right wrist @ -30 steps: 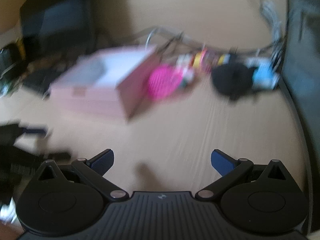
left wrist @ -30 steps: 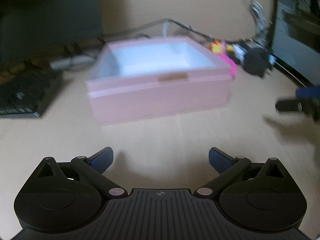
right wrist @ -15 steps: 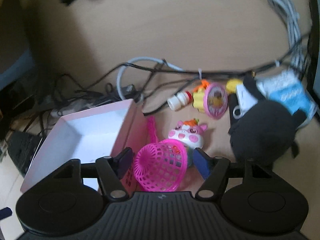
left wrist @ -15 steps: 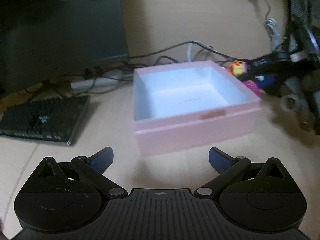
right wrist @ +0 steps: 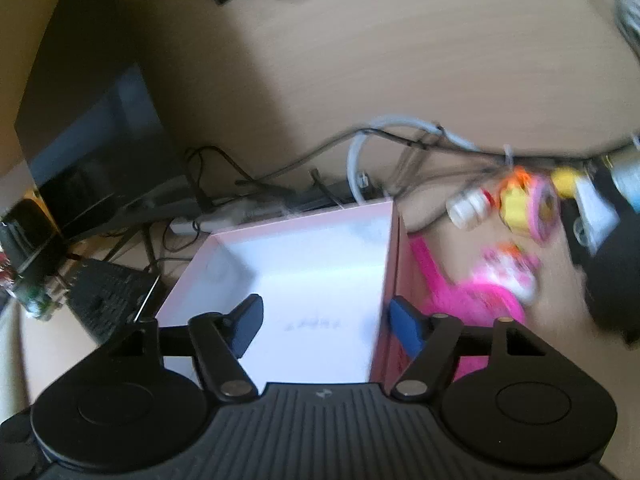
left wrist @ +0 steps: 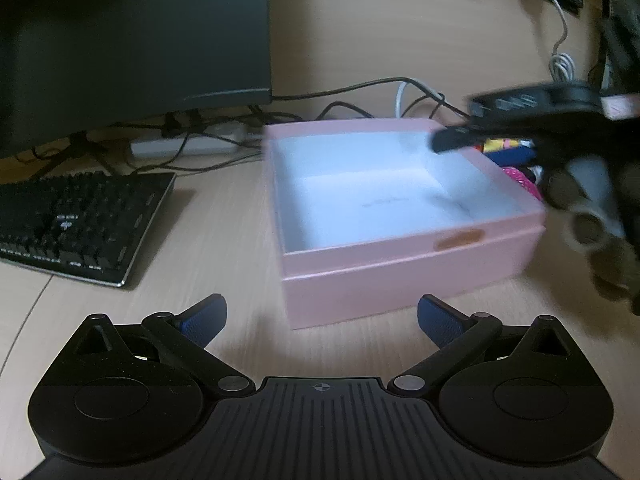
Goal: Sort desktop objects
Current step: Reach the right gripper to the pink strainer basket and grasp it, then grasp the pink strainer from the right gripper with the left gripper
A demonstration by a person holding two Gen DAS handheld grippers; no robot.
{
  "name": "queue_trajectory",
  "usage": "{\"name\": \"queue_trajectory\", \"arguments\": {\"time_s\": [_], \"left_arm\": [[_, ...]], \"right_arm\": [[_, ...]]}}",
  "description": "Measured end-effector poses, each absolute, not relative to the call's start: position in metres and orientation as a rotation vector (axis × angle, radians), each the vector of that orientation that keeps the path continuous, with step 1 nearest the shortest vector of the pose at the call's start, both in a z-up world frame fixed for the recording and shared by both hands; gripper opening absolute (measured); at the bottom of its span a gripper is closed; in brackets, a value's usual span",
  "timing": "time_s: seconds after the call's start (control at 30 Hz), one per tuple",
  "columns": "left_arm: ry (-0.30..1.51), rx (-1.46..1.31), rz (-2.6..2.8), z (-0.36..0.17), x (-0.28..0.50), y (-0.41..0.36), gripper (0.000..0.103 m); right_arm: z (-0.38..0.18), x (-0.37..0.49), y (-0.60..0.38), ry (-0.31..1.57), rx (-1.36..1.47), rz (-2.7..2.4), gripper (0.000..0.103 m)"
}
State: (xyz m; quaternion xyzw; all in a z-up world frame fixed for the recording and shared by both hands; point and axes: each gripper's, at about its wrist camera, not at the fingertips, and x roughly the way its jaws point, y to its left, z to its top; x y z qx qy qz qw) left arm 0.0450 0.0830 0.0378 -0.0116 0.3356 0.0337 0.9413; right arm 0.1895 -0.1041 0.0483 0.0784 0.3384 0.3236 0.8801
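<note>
A pink box (left wrist: 408, 276) with a white, empty inside stands on the wooden desk. My left gripper (left wrist: 322, 320) is open and empty, just in front of the box's near wall. My right gripper (right wrist: 326, 322) is open and empty, held above the box (right wrist: 304, 280), its right finger over the box's right wall. In the left wrist view it shows blurred at the box's right side (left wrist: 520, 128). A pink mesh basket (right wrist: 480, 304), a pink-and-white cow toy (right wrist: 512, 276), a yellow toy (right wrist: 516, 204) and a white bottle (right wrist: 468, 208) lie right of the box.
A black keyboard (left wrist: 76, 224) lies left of the box, below a dark monitor (left wrist: 132, 40). Cables and a power strip (left wrist: 188, 146) run behind the box. A black plush object (right wrist: 612, 288) sits at the far right.
My right gripper has swung left from around the pink mesh basket to above the box, with nothing in it. The basket stays on the desk. My left gripper has barely moved.
</note>
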Motion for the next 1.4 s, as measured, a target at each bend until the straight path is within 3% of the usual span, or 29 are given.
{"name": "queue_trajectory", "arguments": {"time_s": [0.1, 0.3, 0.53, 0.6, 0.93, 1.03, 1.13, 1.4], "left_arm": [[0.683, -0.040, 0.049, 0.039, 0.043, 0.084, 0.103], [0.665, -0.078, 0.060, 0.046, 0.031, 0.084, 0.103], [0.695, -0.101, 0.071, 0.048, 0.023, 0.079, 0.103], [0.698, -0.083, 0.074, 0.050, 0.019, 0.075, 0.103], [0.765, -0.043, 0.028, 0.038, -0.013, 0.045, 0.103], [0.790, -0.049, 0.005, 0.033, -0.018, 0.038, 0.103], [0.814, -0.050, -0.003, 0.030, -0.019, 0.035, 0.103], [0.834, -0.064, 0.009, 0.036, -0.028, 0.040, 0.103]], "right_arm": [[0.052, 0.191, -0.090, 0.692, 0.182, 0.788, 0.065], [0.060, 0.162, -0.119, 0.471, -0.051, 0.534, 0.067], [0.022, 0.177, -0.123, 0.580, -0.246, 0.479, 0.074], [0.019, 0.174, -0.117, 0.586, -0.295, 0.470, 0.058], [0.061, 0.095, -0.184, 0.625, -0.207, 0.587, 0.057], [0.068, 0.064, -0.204, 0.722, -0.069, 0.790, 0.059], [0.076, 0.058, -0.209, 0.721, -0.002, 0.895, 0.074], [0.054, 0.174, -0.186, 0.656, -0.019, 0.461, 0.078]]}}
